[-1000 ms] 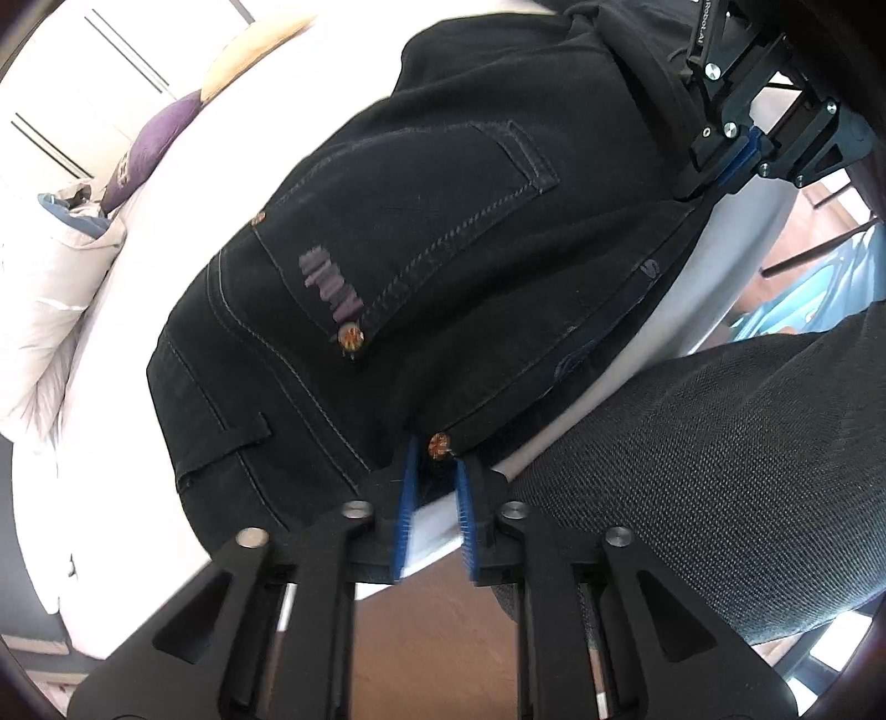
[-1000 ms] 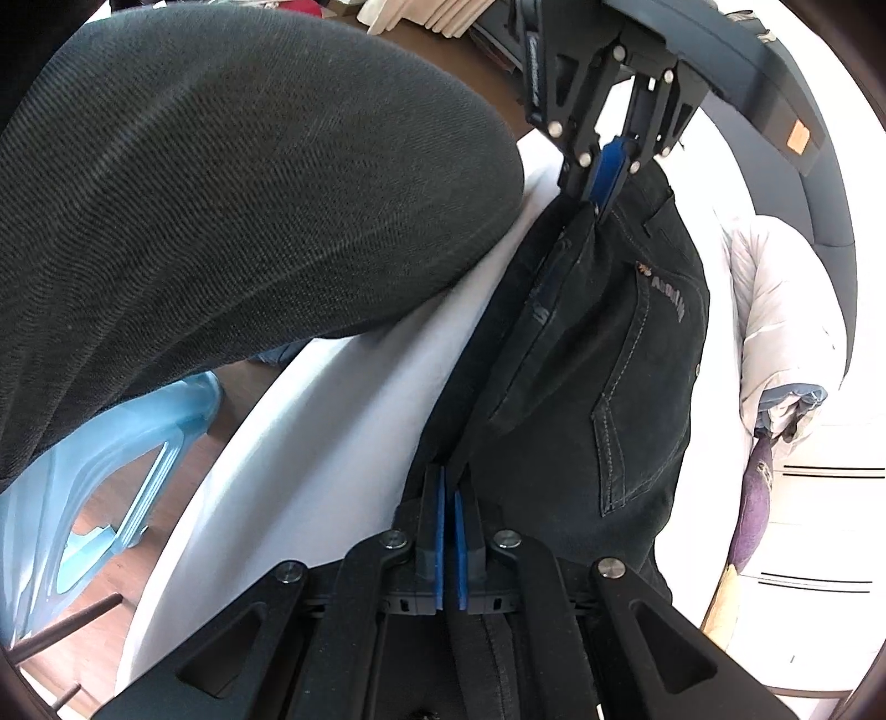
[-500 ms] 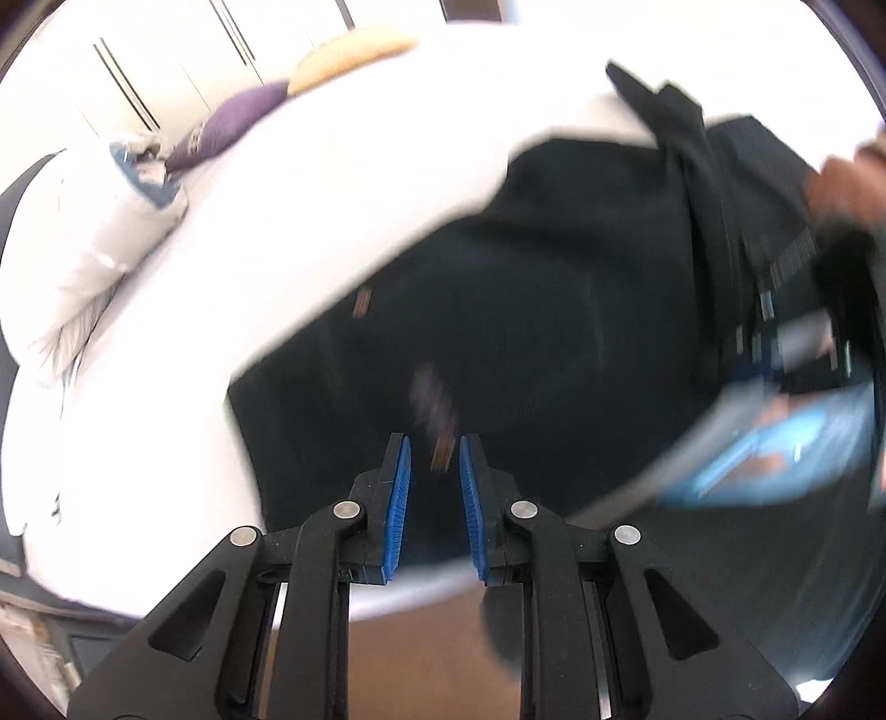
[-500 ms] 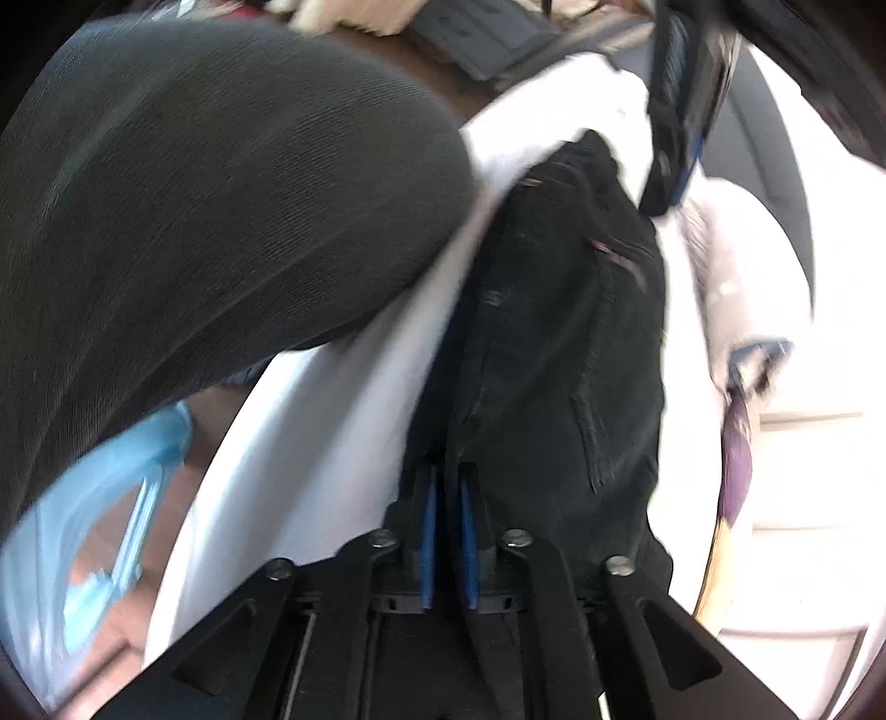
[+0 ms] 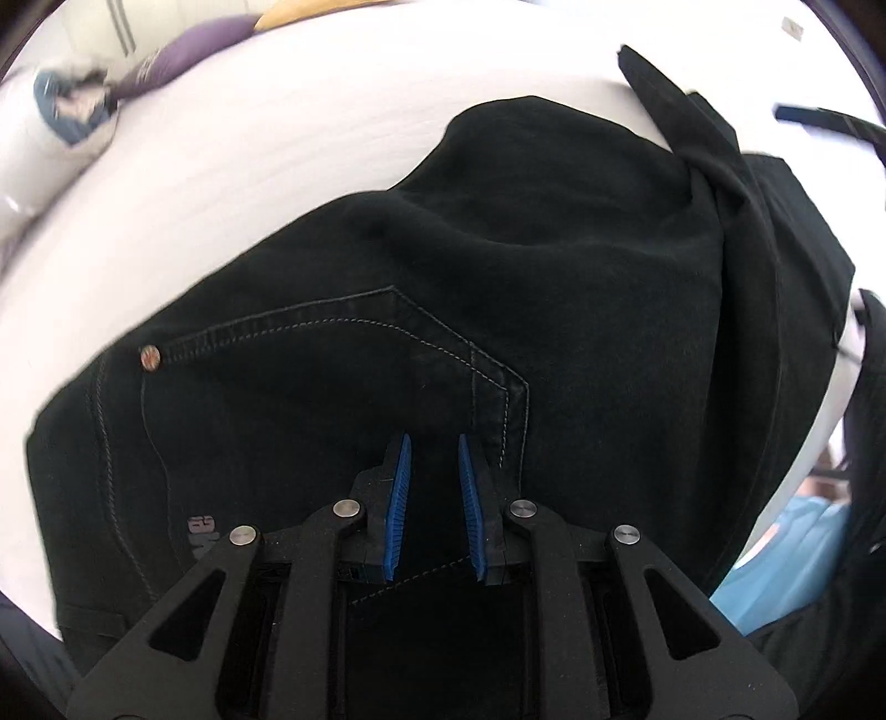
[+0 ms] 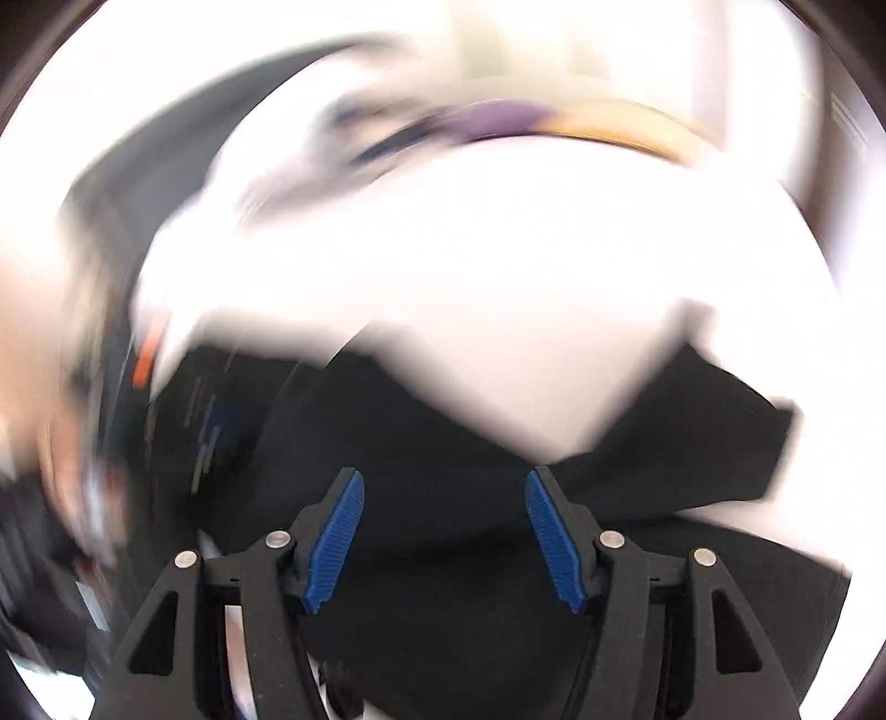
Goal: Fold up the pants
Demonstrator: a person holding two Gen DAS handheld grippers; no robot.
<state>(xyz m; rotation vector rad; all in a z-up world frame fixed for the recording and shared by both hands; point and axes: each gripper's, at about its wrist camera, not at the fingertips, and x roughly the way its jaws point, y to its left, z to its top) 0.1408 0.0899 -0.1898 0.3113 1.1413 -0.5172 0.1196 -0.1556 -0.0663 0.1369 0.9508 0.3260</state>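
Note:
Black jeans lie folded on the white bed, back pocket and copper rivet facing up. My left gripper hovers just over the pocket, its blue pads a little apart with nothing between them. In the blurred right wrist view my right gripper is wide open above the black fabric, holding nothing. A loose leg end sticks up at the far right.
The white bed stretches beyond the jeans. A purple pillow and a white duvet lie at the far left. A light blue stool stands off the bed edge at the right.
Both grippers have let go of the waistband and moved over the jeans. The right gripper opened wide and is swinging fast. The jeans now lie flat on the bed.

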